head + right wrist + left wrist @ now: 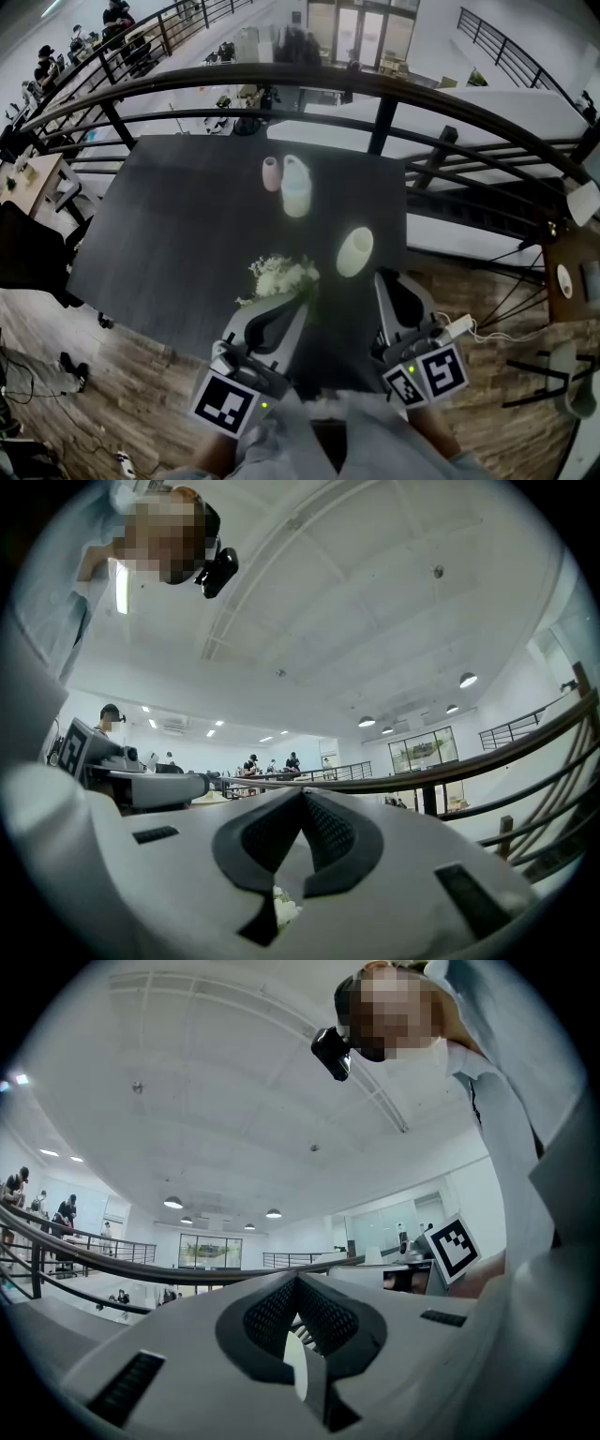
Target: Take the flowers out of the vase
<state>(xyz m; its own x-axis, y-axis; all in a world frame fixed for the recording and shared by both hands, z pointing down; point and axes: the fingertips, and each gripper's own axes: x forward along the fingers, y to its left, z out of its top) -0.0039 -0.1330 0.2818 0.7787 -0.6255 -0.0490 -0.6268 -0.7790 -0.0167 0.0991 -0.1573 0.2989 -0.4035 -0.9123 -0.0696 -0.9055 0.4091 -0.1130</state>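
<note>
A bunch of white flowers (279, 277) with green leaves lies on the dark table (178, 234) near its front edge. It is outside every vase. My left gripper (302, 300) points level just behind the bunch's right side, jaws shut tip to tip (298, 1281); I cannot tell whether it touches the blooms. A cream vase (354, 251) stands to the right of the flowers, just ahead of my right gripper (386, 277). That gripper's jaws are shut (302, 793) with nothing held. White petals (282, 910) show through the gap under its pads.
A small pink vase (271, 174) and a pale bottle-shaped vase (295, 186) stand further back on the table. A dark curved railing (375, 89) runs behind the table. Wooden floor (141, 394) and a cable lie beside the table's front.
</note>
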